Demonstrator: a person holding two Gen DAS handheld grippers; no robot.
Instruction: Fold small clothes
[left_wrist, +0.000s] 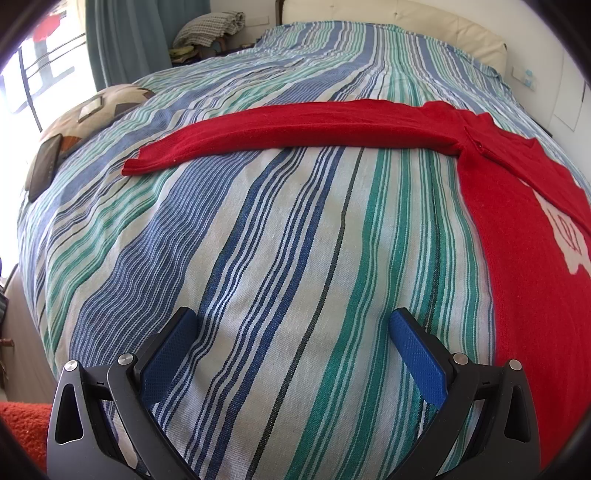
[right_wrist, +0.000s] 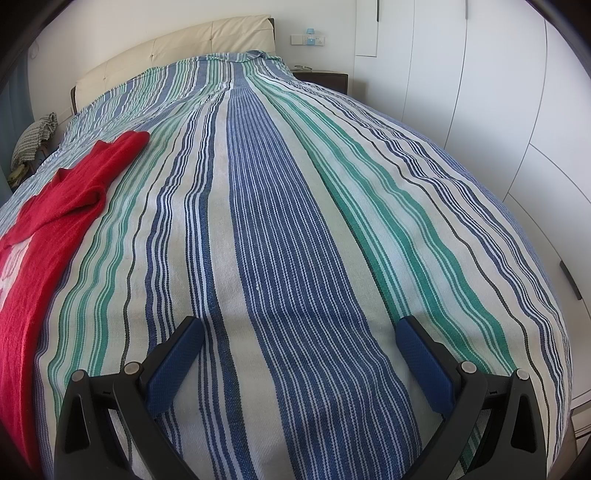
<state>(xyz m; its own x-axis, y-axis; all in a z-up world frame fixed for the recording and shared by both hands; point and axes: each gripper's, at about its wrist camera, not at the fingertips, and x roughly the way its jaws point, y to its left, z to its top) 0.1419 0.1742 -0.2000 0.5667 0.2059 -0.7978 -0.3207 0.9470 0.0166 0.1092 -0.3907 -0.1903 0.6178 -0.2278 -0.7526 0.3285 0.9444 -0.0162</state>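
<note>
Hovering over the striped bedspread (left_wrist: 258, 240) with both claws spread and empty: red sweater (left_wrist: 524, 229) lies flat between them, right of the left claw (left_wrist: 291, 325), left of the right claw (right_wrist: 301, 332), its sleeve (left_wrist: 295, 125) stretched crosswise ahead of the left claw, which looks nearer.

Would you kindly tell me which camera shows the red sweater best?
The left wrist view: the red sweater shows one whole outstretched sleeve plus its body. The right wrist view catches only an edge and the other sleeve.
</note>
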